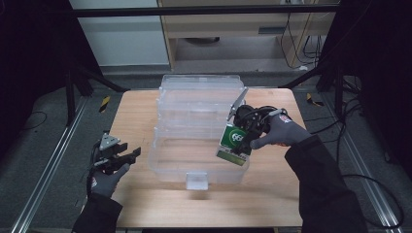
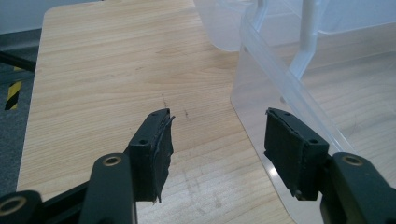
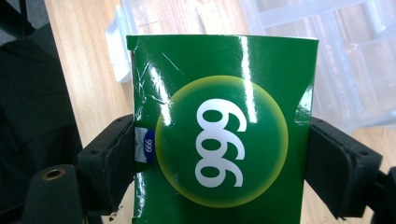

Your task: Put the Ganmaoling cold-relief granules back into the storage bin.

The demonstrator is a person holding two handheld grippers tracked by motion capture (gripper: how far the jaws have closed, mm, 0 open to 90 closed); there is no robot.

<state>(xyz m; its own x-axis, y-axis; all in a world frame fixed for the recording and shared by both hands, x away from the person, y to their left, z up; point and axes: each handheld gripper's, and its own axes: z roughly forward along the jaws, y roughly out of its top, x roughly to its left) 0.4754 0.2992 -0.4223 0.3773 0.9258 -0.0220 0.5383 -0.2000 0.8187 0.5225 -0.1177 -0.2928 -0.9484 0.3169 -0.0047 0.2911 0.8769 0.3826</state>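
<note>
A glossy green carton [image 3: 219, 135] printed with a white "999" in a yellow-green circle is pressed between both pads of my right gripper [image 3: 224, 158]. From above, the right gripper [image 1: 243, 135] holds this carton [image 1: 231, 148] tilted over the front right part of a clear plastic storage box [image 1: 167, 167]. My left gripper [image 1: 130, 150] rests over the table left of the box, jaws open and bare. In the left gripper view, the left gripper [image 2: 217, 140] points at the box's near corner [image 2: 289, 79], with one pad overlapping the wall.
The box's clear lid [image 1: 201, 85] lies open toward the far side, and a white latch [image 1: 197, 180] sticks out at its front. The wooden table [image 1: 272, 194] has bare room in front and on both sides. Dark floor and rails surround it.
</note>
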